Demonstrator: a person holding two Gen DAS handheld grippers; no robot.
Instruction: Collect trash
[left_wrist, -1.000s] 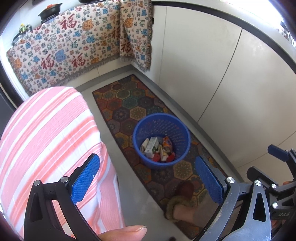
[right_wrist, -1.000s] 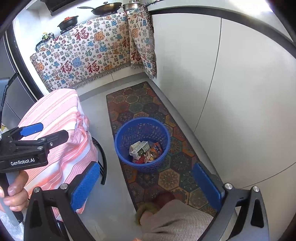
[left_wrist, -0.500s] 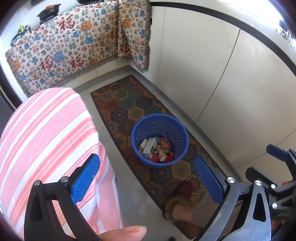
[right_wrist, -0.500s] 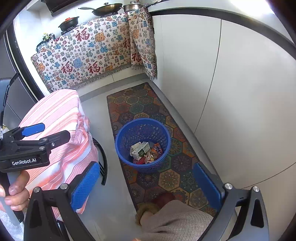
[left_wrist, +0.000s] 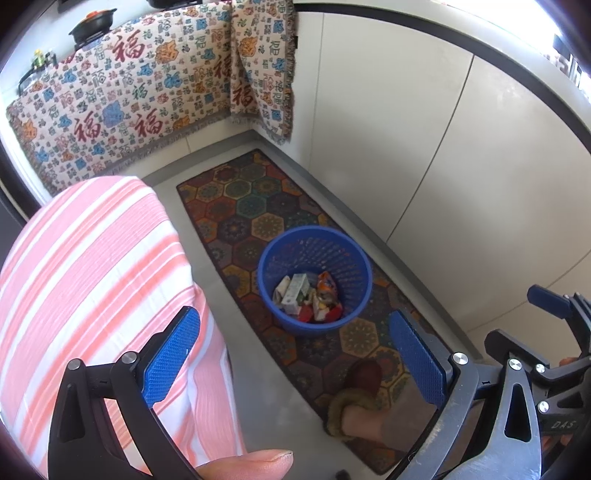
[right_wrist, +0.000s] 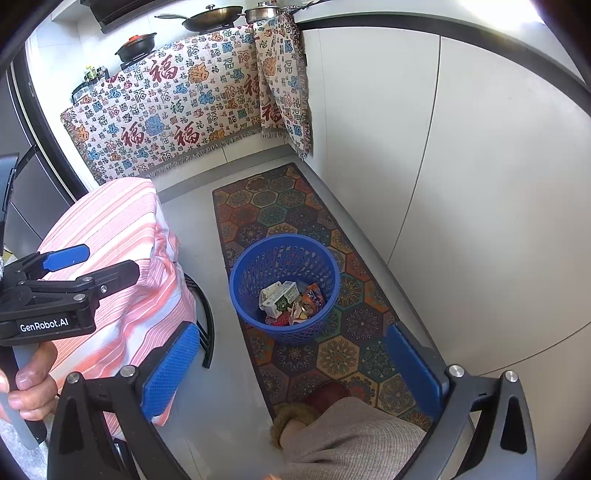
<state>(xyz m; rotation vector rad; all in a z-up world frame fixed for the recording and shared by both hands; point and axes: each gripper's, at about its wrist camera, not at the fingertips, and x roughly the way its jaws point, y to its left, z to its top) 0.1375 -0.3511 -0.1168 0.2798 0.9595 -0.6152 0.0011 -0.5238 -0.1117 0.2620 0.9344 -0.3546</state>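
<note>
Trash (right_wrist: 290, 301) sits piled in the blue basket (right_wrist: 242, 275) on the patterned rug (right_wrist: 332, 354), right of the striped-cloth bench (left_wrist: 85, 251). Left claw (left_wrist: 295, 354) and right claw (right_wrist: 291, 363) both gape wide, empty; best scan the floor before reaching.

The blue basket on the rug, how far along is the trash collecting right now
Looks nearly done: the blue basket already holds cartons and wrappers. Nothing is in hand; the left gripper and right gripper are both open and empty. No loose trash shows on the rug or floor in view.
</note>
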